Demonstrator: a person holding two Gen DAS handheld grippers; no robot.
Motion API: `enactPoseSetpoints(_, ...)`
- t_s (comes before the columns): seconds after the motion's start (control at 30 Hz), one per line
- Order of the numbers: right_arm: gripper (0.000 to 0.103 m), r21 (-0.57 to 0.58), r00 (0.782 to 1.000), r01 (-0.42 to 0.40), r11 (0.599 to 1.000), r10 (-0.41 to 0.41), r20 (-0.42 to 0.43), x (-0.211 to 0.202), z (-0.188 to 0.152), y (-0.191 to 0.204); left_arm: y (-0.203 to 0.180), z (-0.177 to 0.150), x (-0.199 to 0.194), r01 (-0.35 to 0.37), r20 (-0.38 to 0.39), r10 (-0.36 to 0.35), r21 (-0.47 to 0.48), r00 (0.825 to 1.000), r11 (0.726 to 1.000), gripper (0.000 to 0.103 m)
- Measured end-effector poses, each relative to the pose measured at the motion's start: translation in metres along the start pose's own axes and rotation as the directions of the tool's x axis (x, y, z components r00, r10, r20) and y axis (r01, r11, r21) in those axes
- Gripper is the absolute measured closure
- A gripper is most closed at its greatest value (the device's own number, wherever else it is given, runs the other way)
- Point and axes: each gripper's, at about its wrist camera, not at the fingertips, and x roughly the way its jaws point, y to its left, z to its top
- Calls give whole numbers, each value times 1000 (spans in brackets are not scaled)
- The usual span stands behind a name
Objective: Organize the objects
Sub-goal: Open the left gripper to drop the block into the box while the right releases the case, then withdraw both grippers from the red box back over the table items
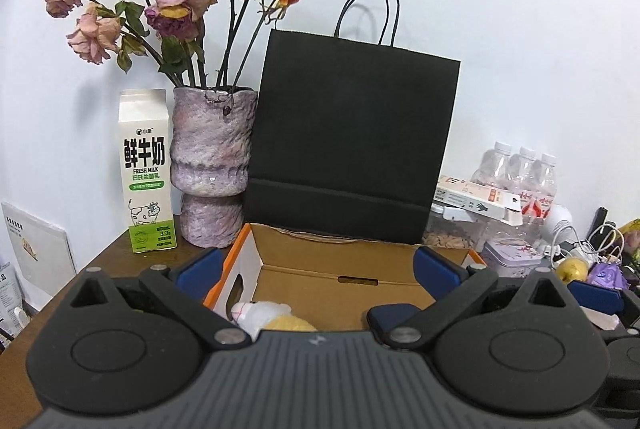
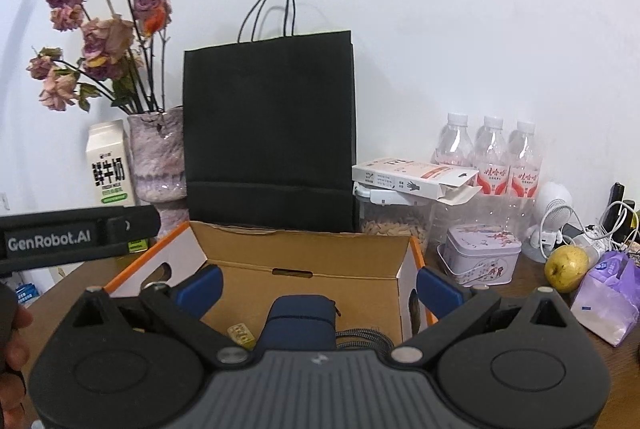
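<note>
An open cardboard box [image 1: 352, 261] with orange edges sits on the brown table, right in front of both grippers. My left gripper [image 1: 318, 266] is open above the box's near-left part, with nothing between its blue pads. Under it lie a white plush toy [image 1: 260, 313] and something yellow [image 1: 289, 323]. My right gripper [image 2: 319, 288] is open too, held over the same cardboard box [image 2: 304, 253]. Below it I see a navy pouch [image 2: 300, 321], a yellow blister pack [image 2: 240, 335] and a braided cable [image 2: 362, 337]. The left gripper's body [image 2: 80, 234] shows at the left edge.
A black paper bag [image 2: 270, 133] stands behind the box. Left of it are a vase of dried roses [image 1: 212, 165] and a milk carton [image 1: 146, 173]. On the right are water bottles [image 2: 490, 157], a grain container [image 2: 394, 223], a tin [image 2: 482, 255], a pear [image 2: 566, 267], a purple packet [image 2: 610, 295] and cables.
</note>
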Motion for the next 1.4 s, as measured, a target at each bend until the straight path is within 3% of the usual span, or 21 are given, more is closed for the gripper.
enactPoseSetpoints(0.7,0,-31,1000,-5,1000,5,17,-71,-23,6,20,-17,-68,0,8,0,12,1000,1000,0)
enactPoseSetpoints(1.4,0,-35,999,-39,999,40,24,-136,-69,28,41,-47,-131,5,16,-6,43,1000,999,0)
